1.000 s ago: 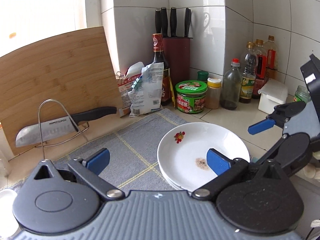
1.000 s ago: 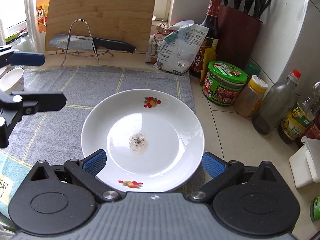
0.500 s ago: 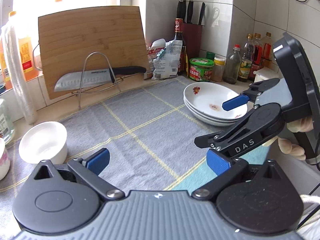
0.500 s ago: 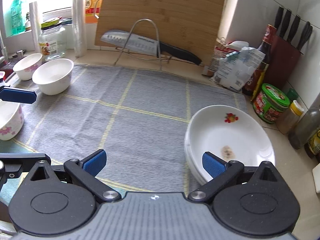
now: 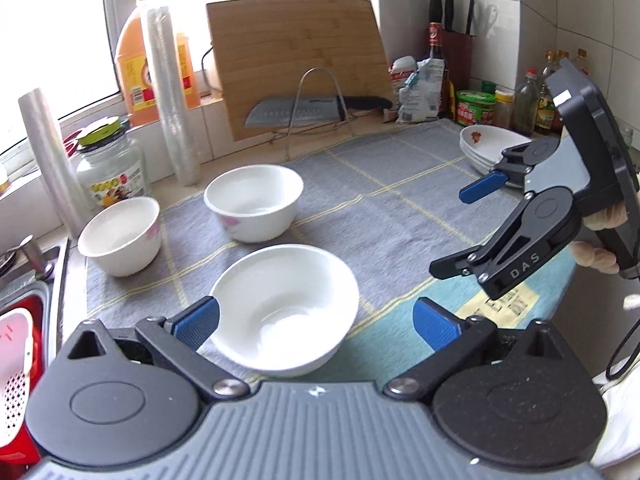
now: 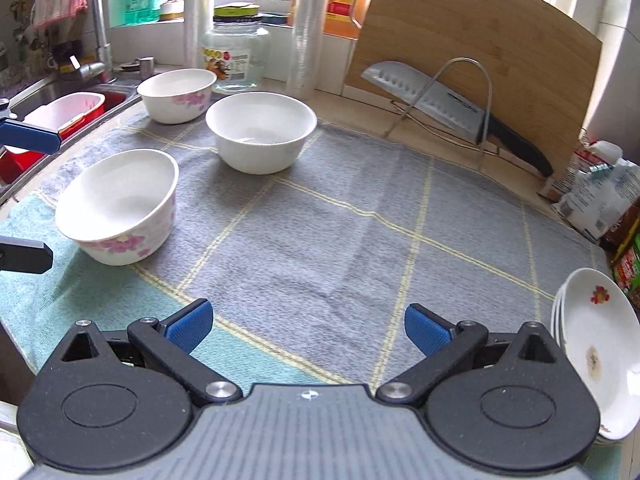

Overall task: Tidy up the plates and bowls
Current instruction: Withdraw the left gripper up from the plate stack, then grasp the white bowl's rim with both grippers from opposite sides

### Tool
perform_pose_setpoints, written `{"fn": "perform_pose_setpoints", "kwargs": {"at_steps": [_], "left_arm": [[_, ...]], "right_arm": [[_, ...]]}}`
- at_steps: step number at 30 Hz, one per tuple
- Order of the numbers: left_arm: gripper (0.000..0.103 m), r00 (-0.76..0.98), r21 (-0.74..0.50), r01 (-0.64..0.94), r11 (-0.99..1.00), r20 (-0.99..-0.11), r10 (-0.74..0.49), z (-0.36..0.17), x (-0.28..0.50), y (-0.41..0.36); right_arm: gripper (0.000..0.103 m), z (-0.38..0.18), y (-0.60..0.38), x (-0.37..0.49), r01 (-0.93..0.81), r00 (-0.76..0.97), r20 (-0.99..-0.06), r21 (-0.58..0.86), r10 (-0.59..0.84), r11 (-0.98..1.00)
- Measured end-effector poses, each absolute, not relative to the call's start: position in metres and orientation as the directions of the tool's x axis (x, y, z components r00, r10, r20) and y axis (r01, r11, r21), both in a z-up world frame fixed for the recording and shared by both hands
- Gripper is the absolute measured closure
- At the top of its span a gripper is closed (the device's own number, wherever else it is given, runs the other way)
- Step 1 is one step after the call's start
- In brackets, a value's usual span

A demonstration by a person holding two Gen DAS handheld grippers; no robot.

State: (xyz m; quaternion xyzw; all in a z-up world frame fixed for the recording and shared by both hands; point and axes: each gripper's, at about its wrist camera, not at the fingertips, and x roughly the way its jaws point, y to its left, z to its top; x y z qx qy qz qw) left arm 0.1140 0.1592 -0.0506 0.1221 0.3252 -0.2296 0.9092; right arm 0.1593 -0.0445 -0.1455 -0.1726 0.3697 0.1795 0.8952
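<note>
Three white bowls stand on the grey and teal mat [image 5: 400, 200]. The nearest bowl [image 5: 280, 312] lies between the spread fingers of my left gripper [image 5: 316, 324], which is open, its left pad beside the rim. A second bowl [image 5: 254, 200] and a third bowl [image 5: 120, 234] sit farther back. The stack of white plates [image 5: 488, 144] rests at the mat's far right corner. My right gripper [image 5: 456, 232] hovers open and empty above the mat. In the right wrist view, my right gripper [image 6: 306, 326] is over bare mat [image 6: 320, 220], plates [image 6: 592, 340] at right, the flowered bowl [image 6: 116, 204] at left.
A bamboo cutting board [image 5: 296, 60] leans at the back with a cleaver [image 5: 300, 110] on a wire rack. A glass jar [image 5: 108, 172], oil bottle [image 5: 136, 64] and plastic rolls line the window side. Sink with red basket [image 6: 68, 112] at left; sauce bottles and knife block [image 5: 456, 56] at right.
Both grippers have pulled back from the plate stack and swung left toward the bowls. The plates now lie far right. Both grippers stayed open and empty.
</note>
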Motion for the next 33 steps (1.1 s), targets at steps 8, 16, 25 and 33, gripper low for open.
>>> {"fn": "perform_pose_setpoints", "kwargs": {"at_steps": [8,16,25,33], "left_arm": [[0.001,0.621,0.074,0.495,0.866,-0.727,-0.293,-0.095,0.125,0.194],[0.001,0.566,0.051,0.586,0.809,-0.739,-0.364,-0.103,0.138,0.198],[0.004,0.492,0.053,0.696,0.716,-0.761,-0.422,-0.107,0.156,0.201],[0.010,0.467,0.081,0.743,0.664,-0.774,-0.428,-0.106,0.167,0.199]], "right_arm": [[0.000,-0.164,-0.011,0.167,-0.560,0.604,-0.749,-0.157,0.271,0.813],[0.000,-0.169,0.005,0.171,-0.622,0.577,-0.757,-0.163,0.308,0.766],[0.000,-0.169,0.022,0.178,-0.711,0.532,-0.771,-0.181,0.350,0.680],[0.000,-0.165,0.038,0.182,-0.765,0.509,-0.775,-0.209,0.374,0.609]]}}
